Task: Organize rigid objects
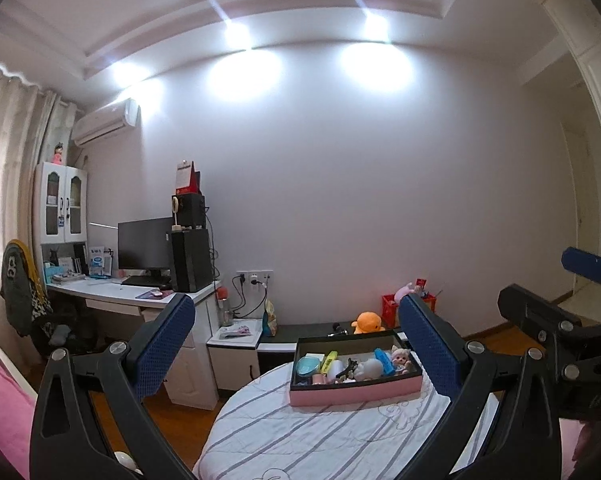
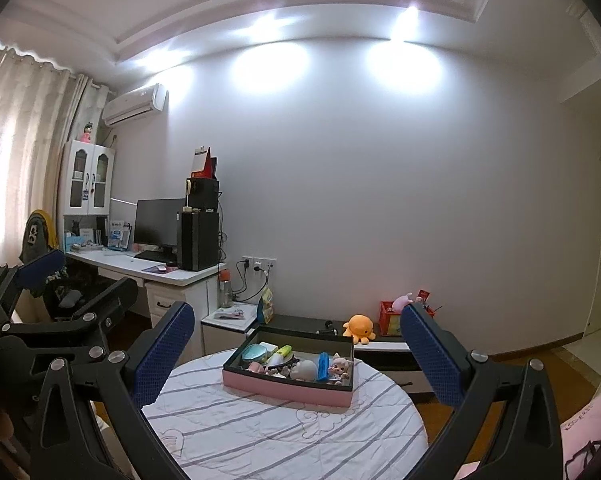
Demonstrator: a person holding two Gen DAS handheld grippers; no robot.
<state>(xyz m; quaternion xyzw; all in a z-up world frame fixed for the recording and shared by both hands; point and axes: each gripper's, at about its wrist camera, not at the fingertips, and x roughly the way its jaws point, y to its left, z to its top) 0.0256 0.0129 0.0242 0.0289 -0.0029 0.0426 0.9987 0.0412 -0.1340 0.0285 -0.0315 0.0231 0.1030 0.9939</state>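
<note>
A pink box with a dark inside (image 1: 352, 394) (image 2: 284, 386) sits on a round table with a striped white cloth (image 1: 300, 436) (image 2: 284, 432). It holds several small objects: a teal case (image 1: 305, 366) (image 2: 253, 351), a yellow marker (image 1: 328, 360) (image 2: 283, 350), a white round toy (image 1: 370, 369) (image 2: 303, 369), a blue piece (image 1: 383, 360) (image 2: 323, 366) and a small doll (image 1: 401, 359) (image 2: 339, 368). My left gripper (image 1: 296, 344) is open and empty, held above the table short of the box. My right gripper (image 2: 296, 354) is open and empty, likewise short of the box.
A low dark bench behind the table carries an orange plush (image 1: 367, 322) (image 2: 359, 328) and a red crate (image 1: 408, 308) (image 2: 392, 316). A white desk with a monitor and black tower (image 1: 190, 260) (image 2: 198, 240) stands left. Pink bedding (image 1: 0, 396) (image 2: 588, 428) lies at the sides.
</note>
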